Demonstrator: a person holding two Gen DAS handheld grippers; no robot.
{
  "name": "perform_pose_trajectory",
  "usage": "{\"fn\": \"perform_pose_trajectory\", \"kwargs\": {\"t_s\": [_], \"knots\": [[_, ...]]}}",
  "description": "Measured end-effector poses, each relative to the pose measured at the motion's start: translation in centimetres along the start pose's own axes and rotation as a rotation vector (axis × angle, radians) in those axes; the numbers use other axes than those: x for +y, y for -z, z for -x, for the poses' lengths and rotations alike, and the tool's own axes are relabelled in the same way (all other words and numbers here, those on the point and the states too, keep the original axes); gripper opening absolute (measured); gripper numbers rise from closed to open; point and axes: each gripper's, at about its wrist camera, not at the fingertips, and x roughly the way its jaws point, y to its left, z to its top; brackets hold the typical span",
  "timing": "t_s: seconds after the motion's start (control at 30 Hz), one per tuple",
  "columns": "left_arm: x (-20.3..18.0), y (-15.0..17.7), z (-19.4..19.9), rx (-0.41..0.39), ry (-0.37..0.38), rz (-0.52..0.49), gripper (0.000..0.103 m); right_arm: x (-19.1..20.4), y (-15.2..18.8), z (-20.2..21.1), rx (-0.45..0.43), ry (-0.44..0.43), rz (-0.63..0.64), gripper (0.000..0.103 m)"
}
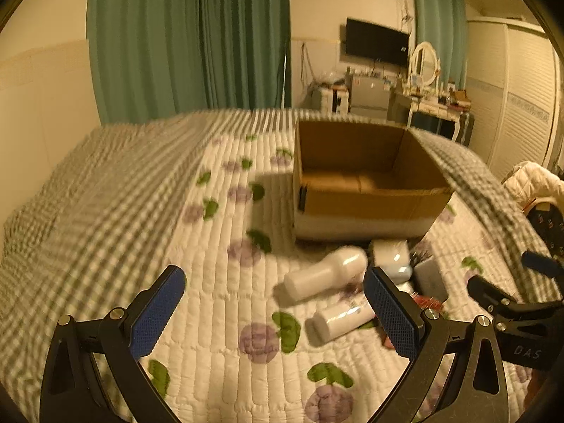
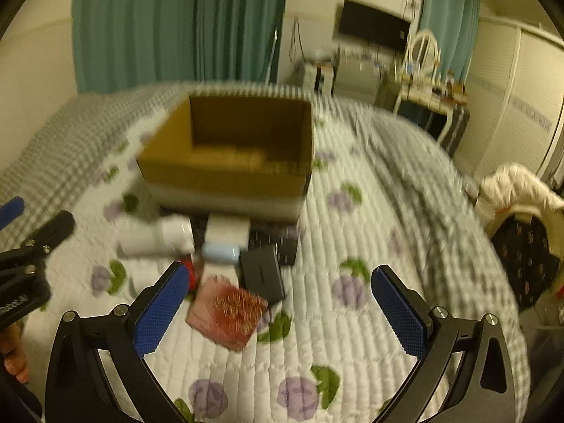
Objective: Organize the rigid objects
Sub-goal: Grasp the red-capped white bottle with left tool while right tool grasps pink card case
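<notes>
here | floral quilt (image 1: 225, 303) on bed | green curtains (image 1: 187, 35) behind | cardboard box (image 1: 366, 176) | left tool (image 1: 275, 313), right tool (image 2: 278, 313) both released

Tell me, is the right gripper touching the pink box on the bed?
Apart. In the right wrist view the pink box lies on the quilt between the open right gripper fingers, neither pad reaching it.
</notes>
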Motion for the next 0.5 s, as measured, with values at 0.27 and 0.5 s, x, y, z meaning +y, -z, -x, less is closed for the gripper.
{"fn": "perform_pose_trajectory", "kwargs": {"t_s": [0.27,0.5], "knots": [[0.8,1.9,-3.2,0.083,-0.038,-0.024,0.103,2.3,2.7,-7.5,0.223,-0.084,-0.026,0.103],[0.0,2.7,-5.2,0.134,-0.033,-0.075,0.103,2.6,2.9,-10.6,0.288,-0.151,-0.088,0.08]]}}
